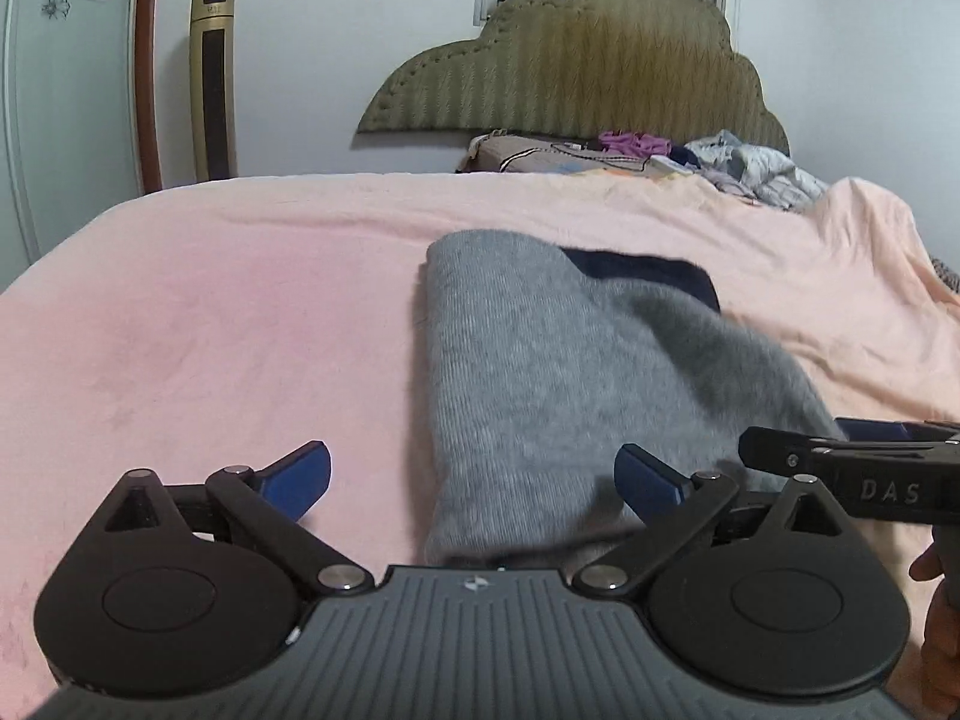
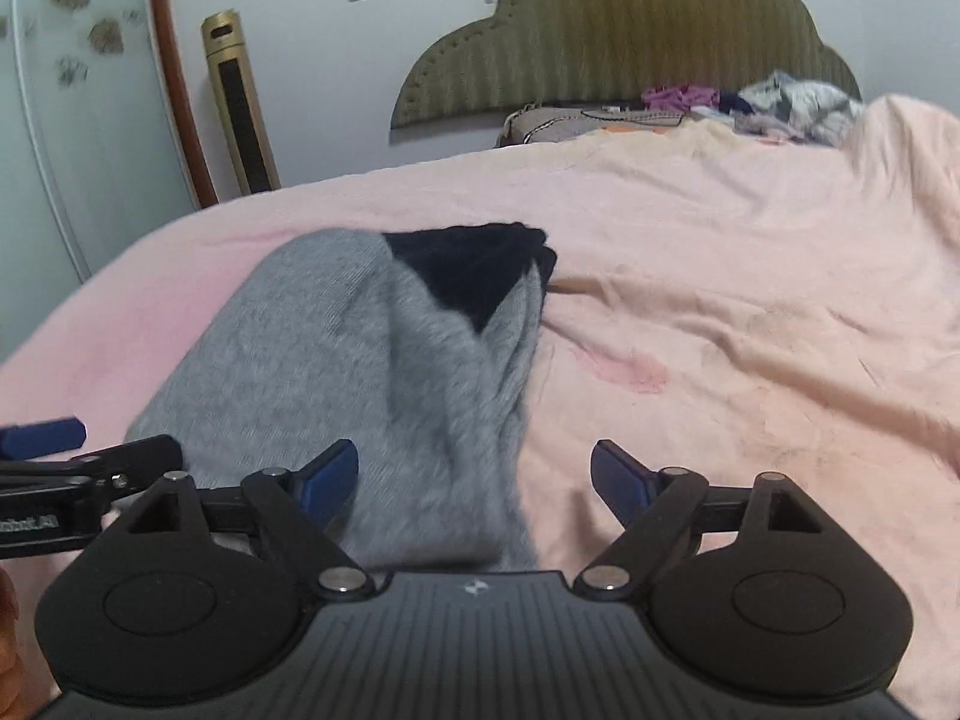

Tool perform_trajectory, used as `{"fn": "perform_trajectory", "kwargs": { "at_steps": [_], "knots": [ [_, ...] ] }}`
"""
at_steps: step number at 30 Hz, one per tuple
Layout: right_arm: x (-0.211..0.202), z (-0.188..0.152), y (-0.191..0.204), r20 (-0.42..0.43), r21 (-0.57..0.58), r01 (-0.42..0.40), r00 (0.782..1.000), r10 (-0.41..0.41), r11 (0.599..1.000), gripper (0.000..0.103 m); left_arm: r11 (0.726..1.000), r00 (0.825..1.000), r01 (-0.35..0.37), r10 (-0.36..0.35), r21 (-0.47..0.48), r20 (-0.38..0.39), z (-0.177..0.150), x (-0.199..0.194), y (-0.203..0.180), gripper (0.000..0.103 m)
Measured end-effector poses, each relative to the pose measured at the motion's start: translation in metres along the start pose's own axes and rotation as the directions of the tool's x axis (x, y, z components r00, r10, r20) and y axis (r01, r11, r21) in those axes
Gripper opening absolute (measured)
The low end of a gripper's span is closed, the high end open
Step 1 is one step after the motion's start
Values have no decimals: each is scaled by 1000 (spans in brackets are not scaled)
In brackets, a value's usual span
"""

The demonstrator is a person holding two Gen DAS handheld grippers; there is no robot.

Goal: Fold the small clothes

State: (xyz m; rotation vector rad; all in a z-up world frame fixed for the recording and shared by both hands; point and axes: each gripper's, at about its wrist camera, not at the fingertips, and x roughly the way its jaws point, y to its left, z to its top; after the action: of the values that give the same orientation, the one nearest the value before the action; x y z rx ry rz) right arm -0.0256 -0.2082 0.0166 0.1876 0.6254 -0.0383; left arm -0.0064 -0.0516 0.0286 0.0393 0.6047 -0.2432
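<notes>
A small grey knit garment [image 1: 540,372] with a dark navy end [image 1: 648,276] lies folded lengthwise on the pink blanket [image 1: 210,330]. My left gripper [image 1: 474,477] is open, its blue fingers straddling the garment's near end. The right gripper's black arm [image 1: 852,468] enters from the right. In the right wrist view the garment [image 2: 336,360] lies left of centre with the navy end [image 2: 474,270] far. My right gripper [image 2: 474,480] is open over the garment's near right edge. The left gripper's fingertip [image 2: 42,438] shows at the left edge.
A pile of loose clothes [image 1: 720,162] and a pillow [image 1: 528,153] lie at the head of the bed under the olive headboard [image 1: 576,60]. A gold tower fan [image 1: 213,78] stands by the wall at left. The blanket is wrinkled on the right [image 2: 750,330].
</notes>
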Motion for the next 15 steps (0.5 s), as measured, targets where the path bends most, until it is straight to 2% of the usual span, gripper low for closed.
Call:
{"fn": "perform_trajectory", "kwargs": {
  "at_steps": [5, 9, 15],
  "knots": [
    [1, -14, 16, -27, -58, 35, 999, -37, 998, 86, 999, 999, -12, 10, -49, -39, -15, 3, 6, 102],
    [-3, -18, 22, -21, -54, 55, 998, -56, 997, 90, 998, 998, -40, 37, -58, -50, -25, 0, 10, 103],
    [-9, -29, 30, -20, -72, 81, 996, -83, 994, 91, 996, 996, -52, 47, -78, -72, -35, 0, 15, 103]
  ]
}}
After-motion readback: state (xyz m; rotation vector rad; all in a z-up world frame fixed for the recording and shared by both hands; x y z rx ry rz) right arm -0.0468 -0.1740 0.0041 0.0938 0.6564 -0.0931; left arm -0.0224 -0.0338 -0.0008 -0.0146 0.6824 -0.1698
